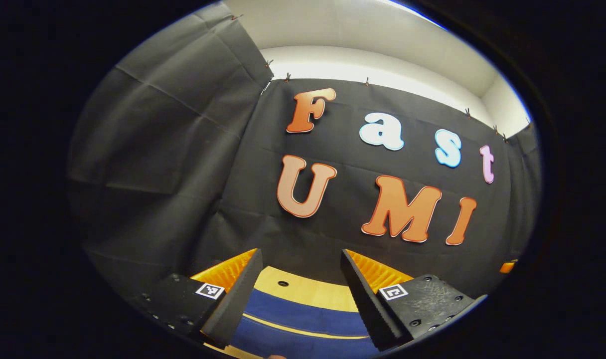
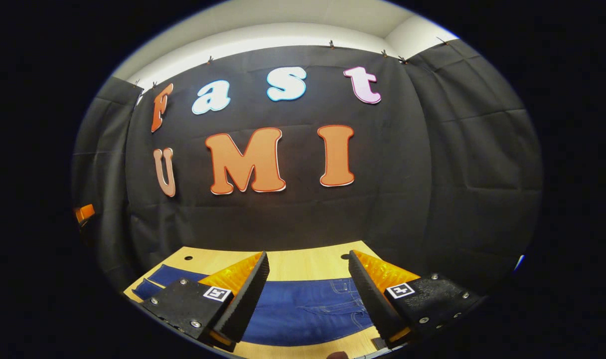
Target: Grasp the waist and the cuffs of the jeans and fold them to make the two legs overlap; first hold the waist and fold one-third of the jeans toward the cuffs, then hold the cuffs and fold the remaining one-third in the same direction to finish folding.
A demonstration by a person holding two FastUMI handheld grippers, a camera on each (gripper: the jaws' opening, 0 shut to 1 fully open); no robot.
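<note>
In your left gripper view, the left gripper (image 1: 300,294) is spread with nothing between its fingers; the jeans (image 1: 308,324) lie as blue bands on the table (image 1: 303,289) at bottom centre. In your right gripper view, the right gripper (image 2: 308,294) is spread too, above flat blue jeans (image 2: 308,309) showing pocket stitching, lower centre.

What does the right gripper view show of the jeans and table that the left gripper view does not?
Right gripper view: pocket stitching on the jeans, and a leg end near the table edge. Left gripper view: a thin wood-coloured line crossing the blue denim. Both: jeans flat on the wooden table, left gripper and right gripper open, black cloth wall behind.
</note>
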